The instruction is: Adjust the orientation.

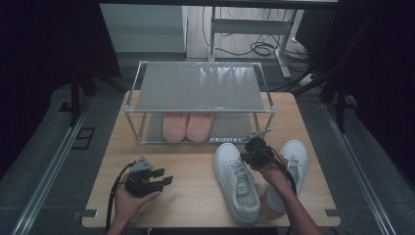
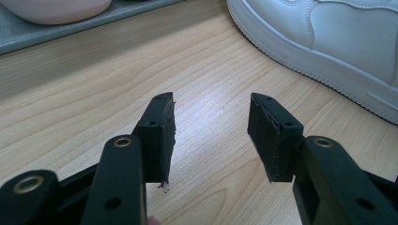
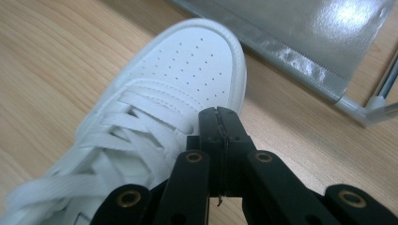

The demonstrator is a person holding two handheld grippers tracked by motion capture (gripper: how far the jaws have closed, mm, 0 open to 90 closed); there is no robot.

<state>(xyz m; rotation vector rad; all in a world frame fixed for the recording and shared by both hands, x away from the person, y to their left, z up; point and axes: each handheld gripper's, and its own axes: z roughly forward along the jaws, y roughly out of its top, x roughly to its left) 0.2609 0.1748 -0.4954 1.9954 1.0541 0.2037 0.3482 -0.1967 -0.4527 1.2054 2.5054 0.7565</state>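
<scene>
Worktop [image 1: 195,191] of pale wood grain is carrying everything, sitting on a grey floor with dark curtains hanging at both sides and loose cables lying on the floor beyond its far edge. Standing at the far half of it is a metal shoe rack [image 1: 199,87] with a grey top shelf, and a pair of pink slippers [image 1: 187,126] is resting on its lower shelf.

Left gripper [image 1: 147,178] is lying in the person's palm near the front left, its jaws standing open with nothing between them, bare wood showing in the gap; the slippers are lying ahead and to the left of those jaws.

Right gripper [image 1: 252,152] is hovering just past the near white sneaker [image 1: 236,180], its jaws pressed fully together and holding nothing. In the right gripper view the sneaker's laces are lying just left of the closed jaws, the perforated toe cap just ahead of them, and the rack's edge farther ahead to the right. That sneaker's long axis is running front to back, toe pointing toward the rack. A second white sneaker [image 1: 290,171] is lying beside it, on the other side of the right forearm, angled slightly.
</scene>
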